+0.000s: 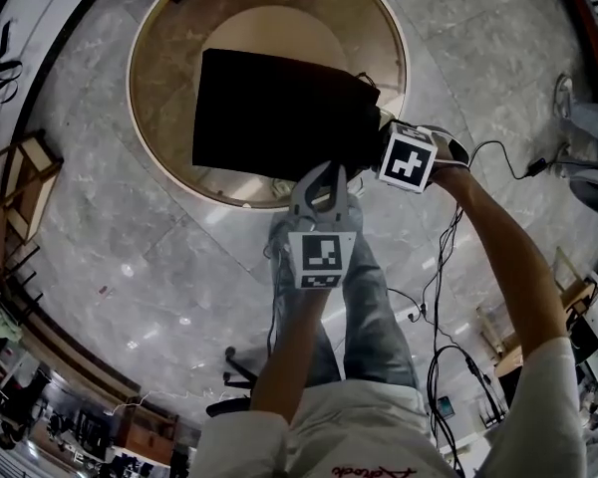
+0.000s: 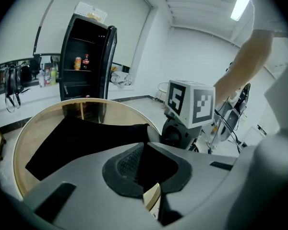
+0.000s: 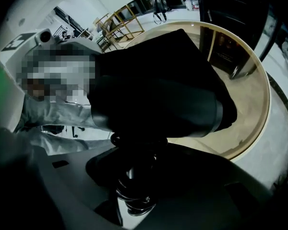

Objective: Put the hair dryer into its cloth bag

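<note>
A black cloth bag (image 1: 279, 113) lies on the round wooden table (image 1: 159, 118). My left gripper (image 1: 324, 175) is at the bag's near edge. In the left gripper view it (image 2: 144, 166) is shut on a fold of the bag's black cloth (image 2: 86, 140). My right gripper (image 1: 379, 145) is at the bag's right end, pointing steeply down. In the right gripper view it (image 3: 134, 174) is shut on the handle of the black hair dryer (image 3: 153, 104), with the coiled cord (image 3: 134, 193) between the jaws. The dryer's barrel lies against the bag's mouth (image 3: 182, 56); how far inside it is cannot be seen.
The table's raised rim (image 3: 259, 104) runs round the bag. A black open-door fridge (image 2: 86, 56) stands beyond the table, and a wooden rack (image 1: 20, 187) stands to the left. Cables (image 1: 444, 297) trail over the marble floor beside the person's legs (image 1: 364, 307).
</note>
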The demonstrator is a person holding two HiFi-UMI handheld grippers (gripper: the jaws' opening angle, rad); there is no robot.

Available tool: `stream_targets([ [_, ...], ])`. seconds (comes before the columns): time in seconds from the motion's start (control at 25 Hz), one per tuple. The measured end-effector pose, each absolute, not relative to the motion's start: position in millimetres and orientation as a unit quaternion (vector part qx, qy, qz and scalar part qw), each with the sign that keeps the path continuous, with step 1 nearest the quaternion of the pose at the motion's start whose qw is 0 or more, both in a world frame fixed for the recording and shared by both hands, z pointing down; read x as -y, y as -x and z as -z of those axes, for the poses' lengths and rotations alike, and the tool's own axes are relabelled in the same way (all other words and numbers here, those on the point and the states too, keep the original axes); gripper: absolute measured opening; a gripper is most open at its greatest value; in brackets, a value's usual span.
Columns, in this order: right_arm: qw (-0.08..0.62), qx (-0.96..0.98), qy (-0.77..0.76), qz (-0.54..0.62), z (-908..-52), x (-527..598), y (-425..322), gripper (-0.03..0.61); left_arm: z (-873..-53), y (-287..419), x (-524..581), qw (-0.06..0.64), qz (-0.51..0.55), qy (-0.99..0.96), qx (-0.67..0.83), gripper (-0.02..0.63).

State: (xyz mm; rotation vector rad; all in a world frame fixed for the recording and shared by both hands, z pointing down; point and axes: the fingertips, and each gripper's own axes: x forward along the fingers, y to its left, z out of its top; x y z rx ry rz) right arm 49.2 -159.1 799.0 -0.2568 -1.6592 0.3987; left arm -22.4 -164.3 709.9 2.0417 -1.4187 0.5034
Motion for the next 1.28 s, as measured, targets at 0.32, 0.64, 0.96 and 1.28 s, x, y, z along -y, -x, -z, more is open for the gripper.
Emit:
stream_targets([
  [0.32,0.683,0.703,0.132,-0.148,-814,165,-35,0.199,-707,13,166,0.293,-0.180,-0.788,0.510,0.041],
  [0.64,0.696,0.697,0.150,-0.086,-826,164,-20,0.199,-710,19,162,0.299,-0.162,-0.791,0.510,0.041],
  [0.96,0.693,0.706,0.134,-0.060,-834,165,-18,0.199,-718,18,155,0.318,-0.166,-0.792,0.494,0.041],
  [1.28,0.671,0.731,0.119,-0.031,-833,165,-18,0.215,-728,12,147,0.324,-0.183,-0.791,0.486,0.041],
])
